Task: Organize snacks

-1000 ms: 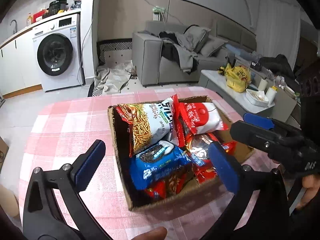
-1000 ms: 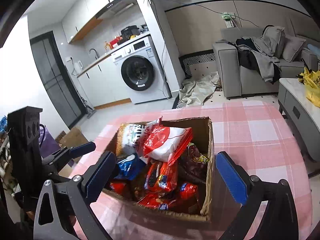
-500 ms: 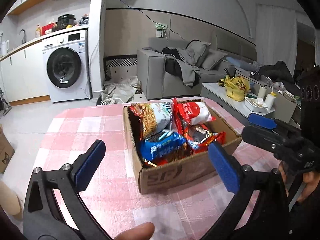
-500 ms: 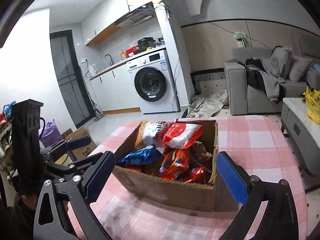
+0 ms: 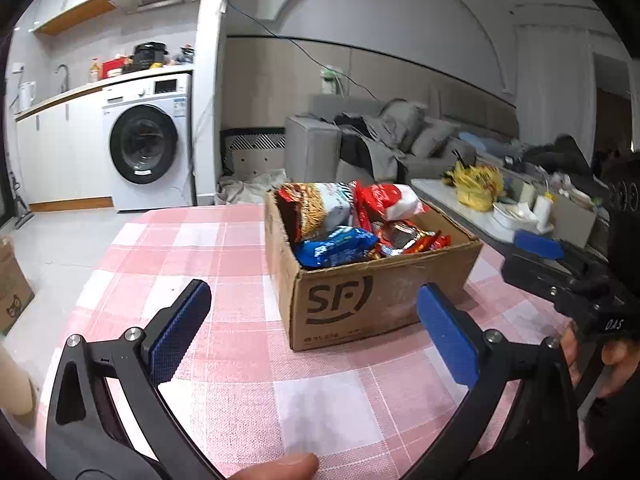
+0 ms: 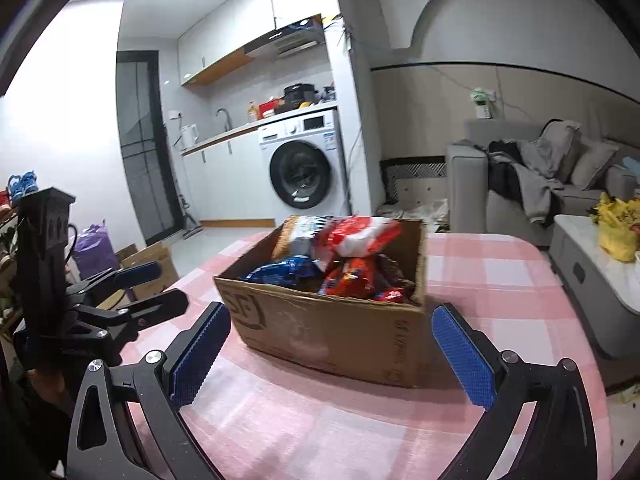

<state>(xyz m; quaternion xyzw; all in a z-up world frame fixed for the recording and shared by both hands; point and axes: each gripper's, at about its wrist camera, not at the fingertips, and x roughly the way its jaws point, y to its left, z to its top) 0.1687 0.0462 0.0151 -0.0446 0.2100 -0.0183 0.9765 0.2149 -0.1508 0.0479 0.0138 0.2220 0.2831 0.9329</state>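
The box (image 5: 372, 280) of snacks (image 5: 352, 224) sits on the pink-checked worktop (image 5: 224, 252), toward its far half, with bare cloth between it and both tongs. It is filled past its rim: a noodle bag (image 5: 320, 204) and a red-and-white bag (image 5: 390, 200) stand up out of the back, while a blue pack (image 5: 338, 246) and red packs (image 5: 412, 238) lie nearer the printed front wall.

The likely trouble is with the tall bags. They lean loosely on each other, so pulling one out could tip its neighbour over the rim and onto the worktop. The packs are slick and puffy; a pinch on a corner may slip, and a hard one may crush what is inside. The box looks light, and may drag along if a bag catches.

The box's long axis runs away from the person, slightly to the right in the left view; a corner faces the right camera. The standing bags point upward.

The left tongs (image 5: 316, 330) are wide apart and hold nothing; the right tongs (image 6: 330, 354) likewise.
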